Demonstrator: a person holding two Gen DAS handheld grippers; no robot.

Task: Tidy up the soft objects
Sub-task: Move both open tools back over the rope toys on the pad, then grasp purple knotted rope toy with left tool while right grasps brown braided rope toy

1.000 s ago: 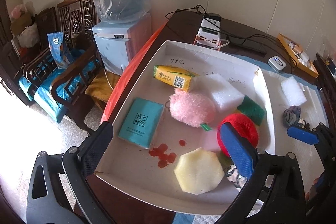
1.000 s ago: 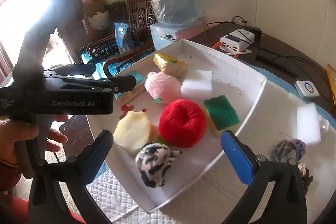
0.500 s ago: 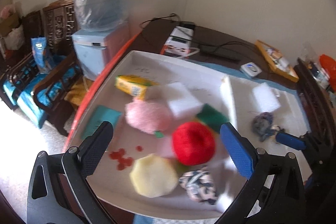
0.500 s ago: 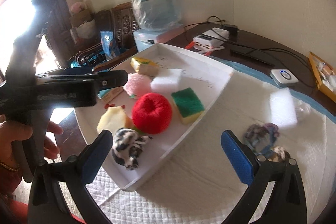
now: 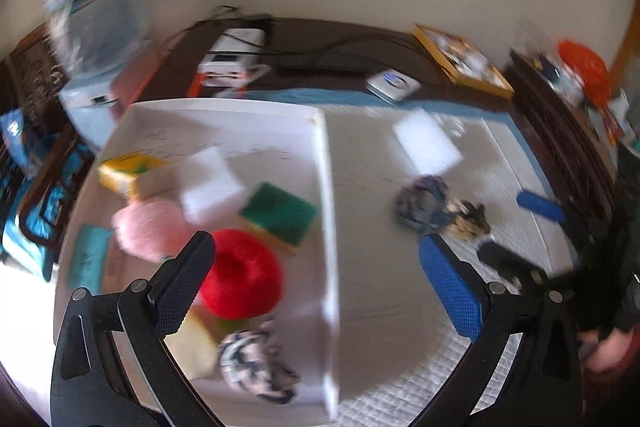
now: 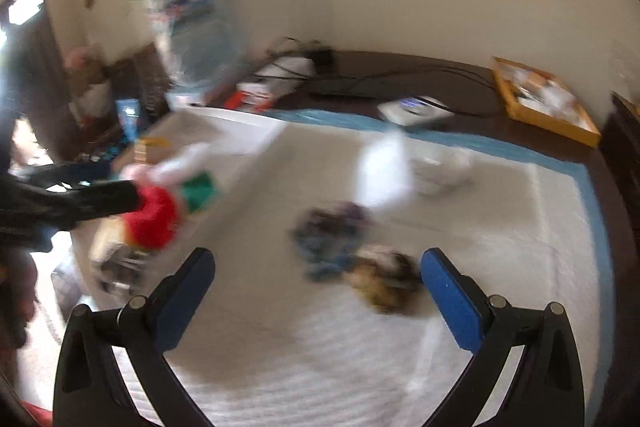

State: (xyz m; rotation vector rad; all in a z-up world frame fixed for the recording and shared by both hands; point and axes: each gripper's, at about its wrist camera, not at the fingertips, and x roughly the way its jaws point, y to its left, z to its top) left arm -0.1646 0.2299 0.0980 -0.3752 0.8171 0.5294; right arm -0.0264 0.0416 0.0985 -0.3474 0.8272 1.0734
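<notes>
A white tray (image 5: 326,187) holds a red plush ball (image 5: 240,283), a pink fluffy ball (image 5: 146,229), a green sponge (image 5: 280,213), a white foam block (image 5: 210,183), a yellow pack (image 5: 126,169) and a black-and-white ball (image 5: 256,367). On the white pad to its right lie a blue-grey scrunchie (image 5: 424,203) (image 6: 330,233), a brown one (image 6: 384,281) and a white foam block (image 5: 428,145) (image 6: 382,173). My left gripper (image 5: 316,279) is open above the tray's right wall. My right gripper (image 6: 318,291) is open above the scrunchies, and it also shows in the left wrist view (image 5: 520,231).
A power strip (image 5: 234,61), cables, a white device (image 5: 392,83) and a yellow box (image 5: 460,57) sit at the table's back. A water dispenser (image 5: 86,27) stands at the left. A dark table edge with clutter runs along the right.
Both grippers have swung right, from over the tray toward the pad. The scrunchies now lie just ahead of my right gripper. Both stay open and both views are blurred by motion.
</notes>
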